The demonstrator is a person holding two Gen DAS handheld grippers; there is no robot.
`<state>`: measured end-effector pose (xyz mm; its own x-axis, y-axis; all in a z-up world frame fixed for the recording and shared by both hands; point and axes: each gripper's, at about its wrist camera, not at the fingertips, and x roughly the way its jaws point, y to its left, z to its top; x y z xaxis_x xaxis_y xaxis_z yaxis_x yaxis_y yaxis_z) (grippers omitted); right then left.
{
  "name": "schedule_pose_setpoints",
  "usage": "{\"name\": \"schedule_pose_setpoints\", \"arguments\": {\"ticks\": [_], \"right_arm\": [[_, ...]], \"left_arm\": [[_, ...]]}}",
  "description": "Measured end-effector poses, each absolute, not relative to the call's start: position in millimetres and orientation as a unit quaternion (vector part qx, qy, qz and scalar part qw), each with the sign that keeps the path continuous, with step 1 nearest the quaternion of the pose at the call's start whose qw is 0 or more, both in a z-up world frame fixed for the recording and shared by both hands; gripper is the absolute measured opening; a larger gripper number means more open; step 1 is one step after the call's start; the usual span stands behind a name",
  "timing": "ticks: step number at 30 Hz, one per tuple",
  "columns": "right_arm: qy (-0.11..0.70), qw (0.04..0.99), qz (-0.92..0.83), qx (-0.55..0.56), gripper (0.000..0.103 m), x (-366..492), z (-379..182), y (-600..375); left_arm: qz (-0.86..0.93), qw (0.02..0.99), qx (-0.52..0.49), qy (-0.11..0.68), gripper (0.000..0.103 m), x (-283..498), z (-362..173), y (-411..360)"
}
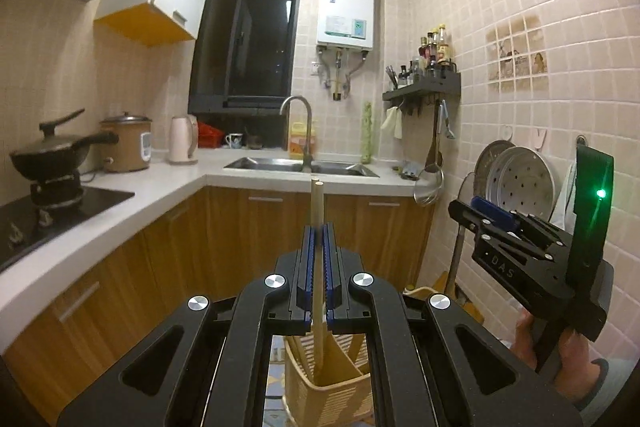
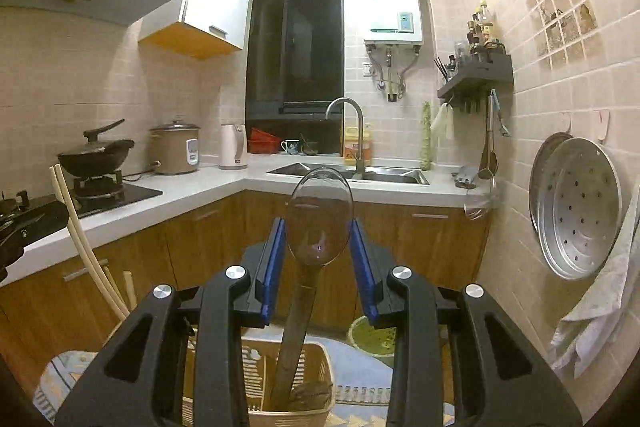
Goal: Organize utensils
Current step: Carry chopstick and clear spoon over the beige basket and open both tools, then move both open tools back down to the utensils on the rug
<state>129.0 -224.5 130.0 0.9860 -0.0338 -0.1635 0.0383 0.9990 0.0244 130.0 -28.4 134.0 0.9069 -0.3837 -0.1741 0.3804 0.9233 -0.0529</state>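
Left tool (image 1: 319, 259) pinches chopsticks (image 1: 318, 227), apparently over basket (image 1: 320, 387).

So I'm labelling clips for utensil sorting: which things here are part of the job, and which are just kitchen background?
Part of the job:
left gripper shut on chopstick
right gripper around clear spoon
slatted basket

Background:
wok
rice cooker
kettle
sink
steamer tray

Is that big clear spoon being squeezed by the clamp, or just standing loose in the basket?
Can't tell. The spoon stands upright in the basket; the right gripper has blue pads beside its bowl; contact is unclear.
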Motion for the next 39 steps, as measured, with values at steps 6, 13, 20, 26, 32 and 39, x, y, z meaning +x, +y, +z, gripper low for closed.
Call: {"name": "schedule_pose_setpoints", "arguments": {"ticks": [6, 13, 20, 26, 32, 39], "right_arm": [[0.083, 0.996, -0.028, 0.004, 0.030, 133.4, 114.9, -221.3], [0.101, 0.995, -0.020, 0.004, 0.031, 125.6, 104.8, -222.3], [0.142, 0.988, 0.025, 0.060, 0.064, 103.1, 110.4, -243.7], [0.203, 0.975, 0.034, 0.084, 0.064, 73.2, 130.9, -258.6], [0.332, 0.939, 0.036, 0.088, 0.064, 58.3, 124.7, -262.5], [0.462, 0.877, 0.068, 0.114, 0.064, 53.5, 73.6, -265.0]], "left_arm": [[-0.191, 0.977, -0.004, 0.098, 0.002, 134.4, 119.9, -29.0], [-0.218, 0.969, 0.010, 0.115, 0.004, 130.5, 110.6, -31.1], [-0.235, 0.963, -0.006, 0.133, 0.022, 116.1, 114.8, -13.3], [-0.252, 0.955, -0.046, 0.150, 0.036, 88.2, 138.3, 10.8], [-0.302, 0.918, -0.022, 0.258, 0.041, 79.4, 130.3, 0.9], [-0.300, 0.876, 0.018, 0.377, 0.042, 89.0, 63.9, -19.0]]}}
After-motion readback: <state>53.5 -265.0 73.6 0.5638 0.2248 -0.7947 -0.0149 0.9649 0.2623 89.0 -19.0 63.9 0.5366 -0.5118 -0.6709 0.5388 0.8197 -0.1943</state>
